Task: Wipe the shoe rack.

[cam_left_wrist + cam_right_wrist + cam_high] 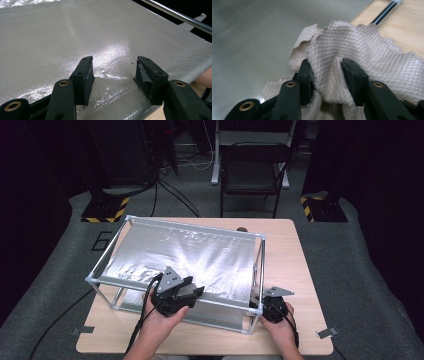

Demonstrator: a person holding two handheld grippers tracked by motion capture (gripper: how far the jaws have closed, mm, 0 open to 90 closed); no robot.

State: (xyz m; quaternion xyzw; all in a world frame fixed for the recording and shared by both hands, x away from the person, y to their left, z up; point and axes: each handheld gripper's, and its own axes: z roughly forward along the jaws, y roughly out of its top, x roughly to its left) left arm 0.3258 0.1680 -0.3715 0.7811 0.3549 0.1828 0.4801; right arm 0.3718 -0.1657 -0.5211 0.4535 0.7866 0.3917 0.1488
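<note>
Beige cloth [362,57], quilted in small diamonds with a scalloped edge. Bunched into a raised fold, pinched between two black jaws. Lying partly on the silver sheet [249,37], partly over the wooden bench [404,27].

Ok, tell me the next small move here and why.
Probably lift the right gripper and carry its cloth up onto the silver sheet. It is shut on a bunched fold of the cloth at the frame's near right corner, while the left gripper sits open over bare sheet, holding nothing.
</note>
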